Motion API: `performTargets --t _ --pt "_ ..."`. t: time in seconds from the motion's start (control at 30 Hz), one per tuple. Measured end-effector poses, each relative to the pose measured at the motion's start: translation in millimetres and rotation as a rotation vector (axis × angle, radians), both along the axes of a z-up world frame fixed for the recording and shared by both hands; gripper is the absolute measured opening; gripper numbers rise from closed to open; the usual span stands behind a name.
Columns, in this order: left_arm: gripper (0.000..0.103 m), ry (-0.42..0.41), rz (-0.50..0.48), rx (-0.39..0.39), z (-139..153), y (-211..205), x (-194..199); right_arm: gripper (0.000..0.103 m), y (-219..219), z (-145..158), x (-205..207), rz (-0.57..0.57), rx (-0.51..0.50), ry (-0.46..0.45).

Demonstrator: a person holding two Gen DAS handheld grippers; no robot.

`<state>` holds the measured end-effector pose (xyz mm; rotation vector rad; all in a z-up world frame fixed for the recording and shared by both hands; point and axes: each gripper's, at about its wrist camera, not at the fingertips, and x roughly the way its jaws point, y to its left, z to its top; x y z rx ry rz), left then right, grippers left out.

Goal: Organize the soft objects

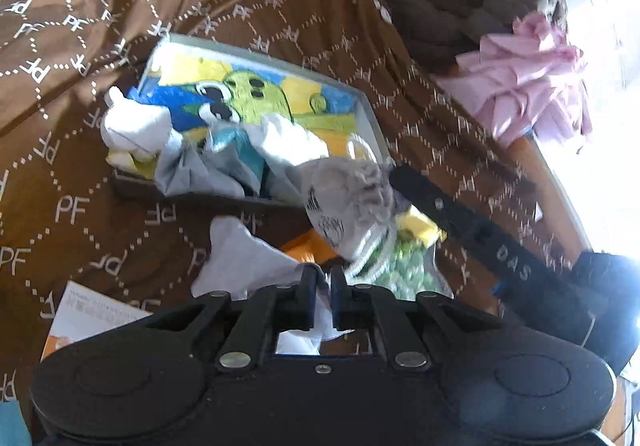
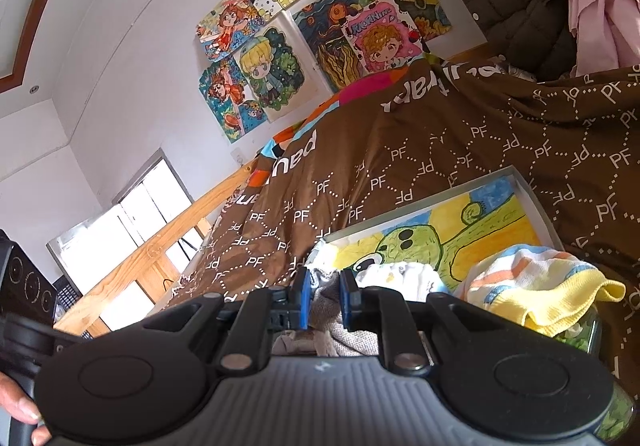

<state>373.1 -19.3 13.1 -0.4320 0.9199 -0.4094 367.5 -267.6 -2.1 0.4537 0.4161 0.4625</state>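
The left gripper is clenched on limp white cloth, the right gripper on floppy grey knitted fabric; both light, best pinched at bunched folds.

Counting it up: two grippers, one tray, a scatter of soft things on one brown quilt.

Two grippers: the left gripper and the right gripper. One shallow box with a green cartoon drawing inside. Soft items by it: one grey sock, one white cloth, one yellow-edged striped sock, plus a bunched white-and-blue pile too tangled to count. One brown quilt. One pink garment. About eight drawings on the wall.
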Motion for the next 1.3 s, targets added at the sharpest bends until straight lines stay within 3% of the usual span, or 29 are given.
performTargets --t 0.33,0.57,0.6,0.7,0.83,1.03,1.23,1.3 --pt "0.000 -0.029 0.055 -0.023 -12.1 2.2 13.1 0.016 -9.7 1.1 12.2 -0.021 0.028 -0.014" --pt "0.000 -0.173 0.140 -0.112 1.1 5.8 32.1 0.014 -23.8 11.0 29.3 -0.066 0.099 -0.093" --pt "0.000 -0.206 0.144 -0.125 6.5 4.9 36.2 0.005 -27.4 11.4 31.0 -0.080 0.111 -0.111" --pt "0.000 -0.313 0.152 -0.176 23.3 1.2 50.5 0.002 -37.7 9.4 38.2 -0.136 0.127 -0.145" --pt "0.000 -0.370 0.144 -0.202 28.8 -13.7 74.6 0.002 -47.5 -7.0 58.4 -0.170 0.127 -0.093" --pt "0.000 -0.308 0.150 -0.190 -18.7 -35.3 109.9 0.003 -41.3 -30.8 79.2 -0.144 0.113 -0.008" --pt "0.000 -0.227 0.183 -0.172 -62.0 -32.9 121.1 0.014 -43.3 -40.4 85.7 -0.151 0.121 0.023" --pt "0.005 -0.215 0.195 -0.163 -66.4 -29.0 121.4 0.023 -44.1 -41.8 87.2 -0.149 0.115 0.041"
